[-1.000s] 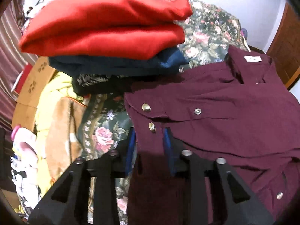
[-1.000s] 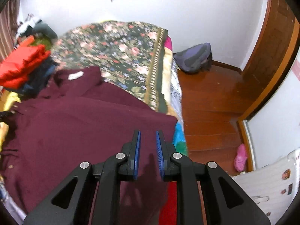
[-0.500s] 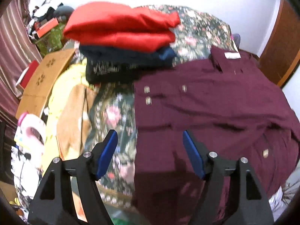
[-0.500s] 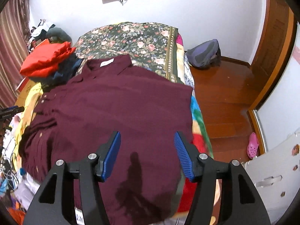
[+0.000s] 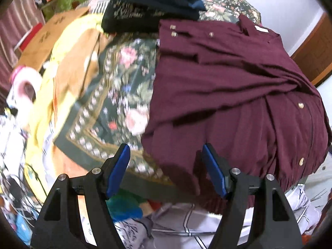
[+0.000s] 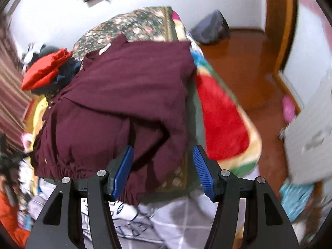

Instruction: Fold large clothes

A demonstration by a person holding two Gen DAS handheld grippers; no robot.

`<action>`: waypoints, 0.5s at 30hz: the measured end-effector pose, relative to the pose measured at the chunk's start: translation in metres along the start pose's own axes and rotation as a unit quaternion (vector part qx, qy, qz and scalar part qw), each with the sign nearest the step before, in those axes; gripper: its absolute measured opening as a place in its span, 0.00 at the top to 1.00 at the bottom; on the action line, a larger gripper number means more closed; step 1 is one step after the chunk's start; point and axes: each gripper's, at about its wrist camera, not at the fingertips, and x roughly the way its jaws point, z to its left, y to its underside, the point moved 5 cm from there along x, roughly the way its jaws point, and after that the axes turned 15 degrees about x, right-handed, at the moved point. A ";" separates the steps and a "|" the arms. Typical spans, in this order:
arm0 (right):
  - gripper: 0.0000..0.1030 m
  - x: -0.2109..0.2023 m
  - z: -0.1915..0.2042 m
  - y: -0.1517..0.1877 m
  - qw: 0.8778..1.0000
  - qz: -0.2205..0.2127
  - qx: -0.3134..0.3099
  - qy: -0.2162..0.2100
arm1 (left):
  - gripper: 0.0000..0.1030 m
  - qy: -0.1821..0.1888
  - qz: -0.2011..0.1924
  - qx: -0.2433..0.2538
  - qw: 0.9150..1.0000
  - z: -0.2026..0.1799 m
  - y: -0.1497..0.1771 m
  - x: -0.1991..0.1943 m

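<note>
Bedroom with white walls and a wooden floor, filled mostly by a bed under a dark floral cover. Spread across the bed's near end, a large maroon shirt, collar and label toward the far end, elastic hem bunched over the near edge, one side already laid in over the body. Beside the shirt at the bed's left edge, a stack of folded clothes, red on top of navy and black. A second ago both grippers sat low over the maroon cloth, jaws nearly together with fabric between the pads; now pulled back past the near edge, looking down on the hem. Left gripper spread wide, nothing pinched, hanging over the shirt's left hem corner. Right gripper likewise parted, having just been opening, hem cloth visible between the blue pads but apparently not pressed. Judging by that: one fold set down and released, next probably a fresh grasp at the hem to bring the lower part up toward the collar.
</note>
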 end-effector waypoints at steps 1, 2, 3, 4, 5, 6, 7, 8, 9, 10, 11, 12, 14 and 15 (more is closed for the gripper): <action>0.46 0.002 -0.002 0.004 1.000 0.005 0.008 -0.001 | 0.31 0.011 0.003 -0.009 1.000 -0.002 0.005 0.003; 0.46 0.005 -0.005 0.008 1.000 0.010 0.020 -0.003 | 0.31 0.022 0.007 -0.015 1.000 -0.004 0.008 0.007; 0.46 0.010 -0.008 0.012 0.999 0.017 0.035 -0.009 | 0.31 0.034 0.010 -0.021 0.999 -0.007 0.011 0.010; 0.46 0.014 -0.008 0.014 0.999 0.024 0.044 -0.015 | 0.31 0.050 0.013 -0.027 0.998 -0.010 0.015 0.014; 0.46 0.017 -0.010 0.018 0.998 0.031 0.050 -0.019 | 0.31 0.054 0.012 -0.032 0.998 -0.013 0.016 0.015; 0.46 0.018 -0.009 0.021 0.998 0.035 0.052 -0.022 | 0.31 0.053 0.006 -0.039 0.998 -0.014 0.018 0.015; 0.46 0.023 -0.006 0.022 0.997 0.041 0.055 -0.026 | 0.31 0.058 -0.001 -0.043 0.997 -0.015 0.018 0.014; 0.46 0.025 -0.005 0.024 0.997 0.044 0.055 -0.030 | 0.31 0.069 -0.007 -0.048 0.996 -0.015 0.018 0.014; 0.46 0.027 -0.005 0.024 0.997 0.046 0.056 -0.034 | 0.31 0.081 -0.009 -0.056 0.995 -0.015 0.019 0.015; 0.46 0.030 -0.003 0.025 0.996 0.049 0.058 -0.043 | 0.31 0.091 -0.010 -0.062 0.994 -0.015 0.020 0.015; 0.46 0.031 -0.002 0.025 0.995 0.052 0.062 -0.051 | 0.31 0.109 -0.014 -0.069 0.992 -0.016 0.021 0.015; 0.46 0.033 0.000 0.025 0.994 0.055 0.066 -0.061 | 0.31 0.132 -0.019 -0.076 0.988 -0.017 0.022 0.015; 0.46 0.032 0.004 0.027 0.994 0.054 0.067 -0.074 | 0.31 0.182 -0.026 -0.089 0.979 -0.021 0.023 0.015; 0.46 0.032 0.004 0.029 0.994 0.052 0.064 -0.074 | 0.31 0.210 -0.030 -0.095 0.973 -0.026 0.023 0.015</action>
